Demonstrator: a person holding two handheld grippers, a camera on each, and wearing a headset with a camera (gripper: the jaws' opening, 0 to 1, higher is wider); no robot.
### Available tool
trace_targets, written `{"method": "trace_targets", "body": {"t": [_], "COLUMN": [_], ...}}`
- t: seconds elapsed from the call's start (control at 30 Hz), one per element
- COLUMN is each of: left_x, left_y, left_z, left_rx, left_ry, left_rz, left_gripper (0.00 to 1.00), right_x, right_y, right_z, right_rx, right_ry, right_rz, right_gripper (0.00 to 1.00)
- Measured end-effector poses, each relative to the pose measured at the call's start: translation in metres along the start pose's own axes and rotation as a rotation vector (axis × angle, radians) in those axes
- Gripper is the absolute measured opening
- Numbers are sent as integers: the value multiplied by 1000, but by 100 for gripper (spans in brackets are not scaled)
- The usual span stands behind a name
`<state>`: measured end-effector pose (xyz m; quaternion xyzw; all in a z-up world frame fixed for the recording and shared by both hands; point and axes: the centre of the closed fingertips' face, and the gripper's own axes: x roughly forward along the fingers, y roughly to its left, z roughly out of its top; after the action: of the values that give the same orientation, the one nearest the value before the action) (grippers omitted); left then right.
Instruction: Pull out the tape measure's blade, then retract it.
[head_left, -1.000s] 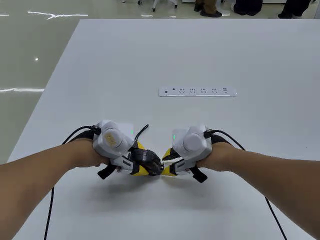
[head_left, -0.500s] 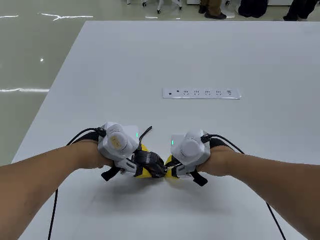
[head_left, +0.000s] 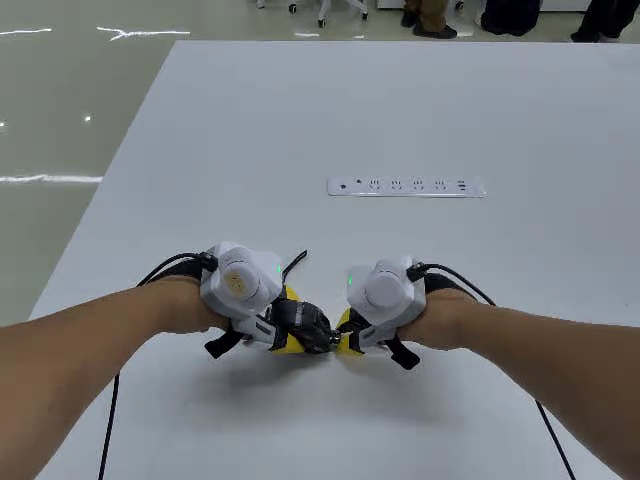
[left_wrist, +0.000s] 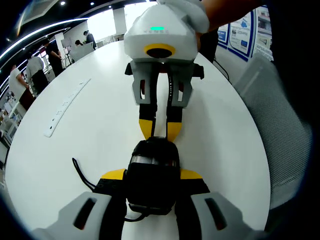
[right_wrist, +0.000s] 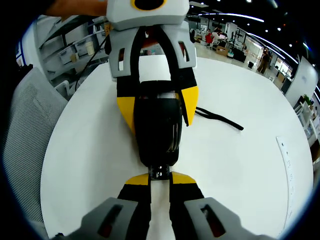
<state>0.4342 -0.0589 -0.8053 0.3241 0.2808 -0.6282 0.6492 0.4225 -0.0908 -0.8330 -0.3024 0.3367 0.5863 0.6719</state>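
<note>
The tape measure (right_wrist: 157, 125) is a black case held low over the near end of the white table (head_left: 420, 100), between my two tools; whether it rests on the top I cannot tell. My left gripper (left_wrist: 152, 175) has it by the body, the yellow pads (left_wrist: 114, 174) closed narrow against its two sides. The case lies lengthwise along the line that joins the grippers, with its mouth turned away from the left one and straight at the right.

My right gripper (right_wrist: 160, 178) meets it nose to nose. Its jaws are drawn in close on the small metal hook (right_wrist: 160, 172) of the blade, which sits right at the mouth, so I judge the blade to be all but fully inside the case. The right tool is the one touching the hook and the left is the anchor. Any pull has to run along that shared axis, the right drawing directly back from the mouth while the left holds still. Seen from the head, that line runs across me, left to right, so the hands would part sideways.

The case's black strap (right_wrist: 220, 119) trails loose on the table to one side, off that line. A white power strip (head_left: 405, 186) lies well apart, further up the table.
</note>
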Motion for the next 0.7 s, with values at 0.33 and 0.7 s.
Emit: {"method": "trace_targets", "body": {"t": [0.33,0.7], "left_x": [1,1], "left_y": [0,0], "left_z": [1,0], "left_rx": [4,7], "left_ry": [-1,6], "left_rz": [-2,1], "left_gripper": [32,32], "right_x": [-5,-15], "right_y": [-1,-3], "right_z": [-6,-15], "right_rx": [3,-1], "right_ry": [9,21], "right_rz": [5,2], "right_gripper": [12,11]}}
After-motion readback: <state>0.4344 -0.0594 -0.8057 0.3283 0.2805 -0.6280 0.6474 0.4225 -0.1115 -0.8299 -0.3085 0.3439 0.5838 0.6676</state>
